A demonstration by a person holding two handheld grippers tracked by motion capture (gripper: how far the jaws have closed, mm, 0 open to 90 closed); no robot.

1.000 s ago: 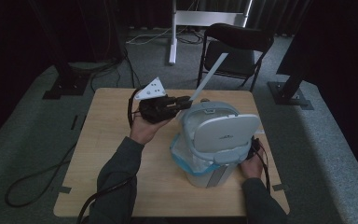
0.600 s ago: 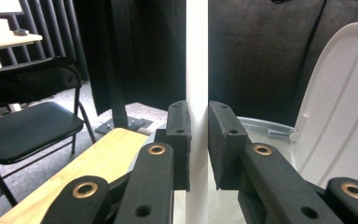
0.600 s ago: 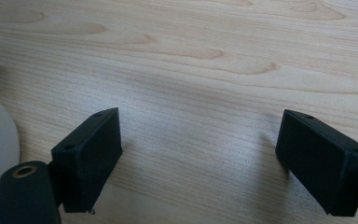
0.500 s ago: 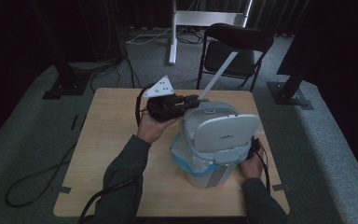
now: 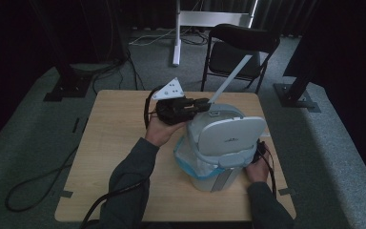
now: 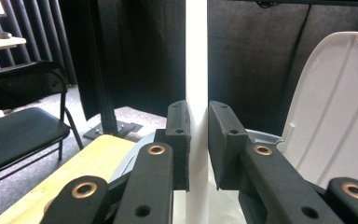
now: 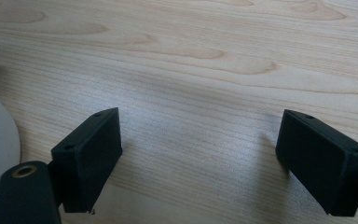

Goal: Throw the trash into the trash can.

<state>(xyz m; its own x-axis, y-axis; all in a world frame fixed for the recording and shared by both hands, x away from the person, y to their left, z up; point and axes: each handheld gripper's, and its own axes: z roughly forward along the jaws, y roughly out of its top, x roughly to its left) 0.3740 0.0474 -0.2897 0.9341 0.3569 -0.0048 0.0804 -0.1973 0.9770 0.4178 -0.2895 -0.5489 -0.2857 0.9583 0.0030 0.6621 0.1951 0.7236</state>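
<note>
Pale wood forms the table (image 5: 119, 157), on which a white bin (image 5: 214, 167) with a blue liner (image 5: 186, 160) is stood toward the right side, its lid (image 5: 228, 136) raised upright. A long white stick (image 5: 231, 78) is seen rising slantwise from the bin's far rim. The left gripper (image 5: 201, 103) is clamped on this stick, gripped between its 2 jaws. The right gripper (image 7: 200, 158) is held just above the tabletop beside the bin, jaws wide apart, nothing between them.
</note>
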